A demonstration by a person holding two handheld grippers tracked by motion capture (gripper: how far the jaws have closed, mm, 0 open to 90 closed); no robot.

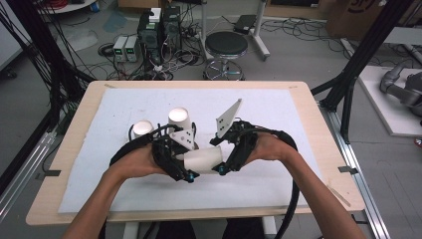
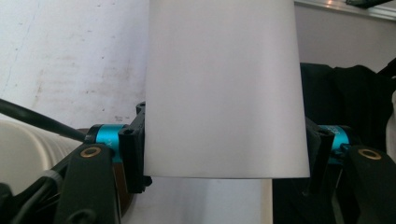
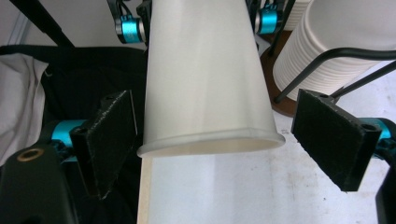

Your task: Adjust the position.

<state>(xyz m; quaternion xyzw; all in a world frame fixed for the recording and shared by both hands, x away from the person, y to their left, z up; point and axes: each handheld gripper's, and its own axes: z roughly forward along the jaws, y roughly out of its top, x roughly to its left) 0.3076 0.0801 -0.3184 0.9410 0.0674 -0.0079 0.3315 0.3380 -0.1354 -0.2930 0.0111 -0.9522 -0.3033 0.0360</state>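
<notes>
We see the left gripper (image 2: 224, 154) clamped on a white paper cup (image 1: 204, 160) lying sideways above the white mat (image 1: 278, 114); the right gripper (image 3: 212, 144) stands open around its rim, pads (image 3: 109, 140) apart from it; two cup stacks (image 1: 180, 119) stand behind.

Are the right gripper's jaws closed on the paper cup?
No, the right gripper has its pads standing clear on both sides of the paper cup, with gaps showing.

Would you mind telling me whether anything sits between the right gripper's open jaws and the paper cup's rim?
Nothing visible does. The right gripper is open, its pads on either side of the paper cup rim with clear gaps, while the left gripper holds the cup's other end.
</notes>
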